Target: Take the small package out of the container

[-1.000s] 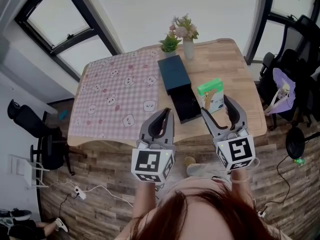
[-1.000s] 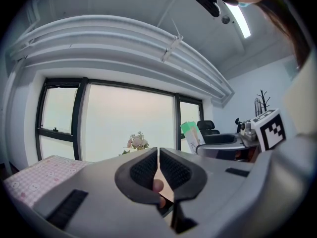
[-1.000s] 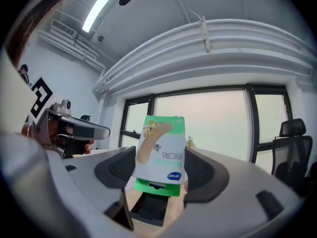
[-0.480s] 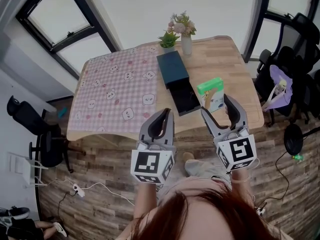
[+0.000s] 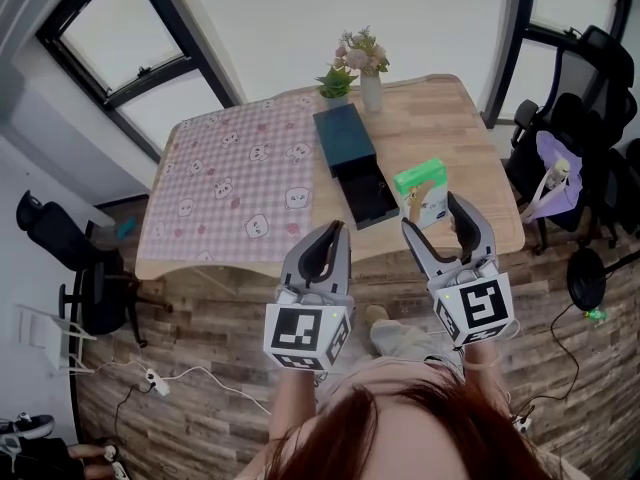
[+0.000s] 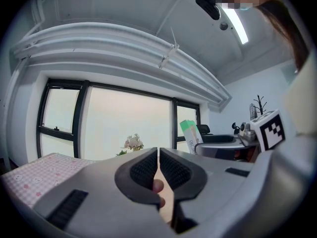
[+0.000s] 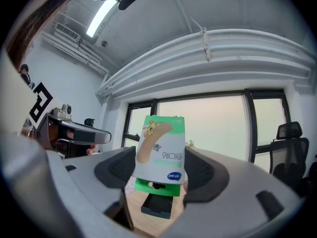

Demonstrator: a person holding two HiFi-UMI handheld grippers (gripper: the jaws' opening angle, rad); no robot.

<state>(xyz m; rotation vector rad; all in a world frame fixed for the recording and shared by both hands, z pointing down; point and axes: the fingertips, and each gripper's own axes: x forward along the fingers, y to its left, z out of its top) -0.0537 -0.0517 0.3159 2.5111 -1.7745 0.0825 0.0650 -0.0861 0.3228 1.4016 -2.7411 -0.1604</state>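
A: Right gripper [image 5: 432,214], status?
B: Clamped on the package [image 7: 161,148], both pads against its sides. Green and white, print upside down, green flap at the bottom.

A: Package position?
B: Clear of the container [image 5: 347,140], up in the air just right of the open drawer [image 5: 371,201], over the near right part of the table [image 5: 450,118]. From the right gripper view the drawer shows below the package.

A: Left gripper [image 6: 158,165]?
B: Jaws drawn together to a thin slit, nothing between them. Held near the person, left of the right gripper.

A: Else on the table?
B: Checked cloth [image 5: 235,178] on the left; vase [image 5: 371,90] at the far edge.
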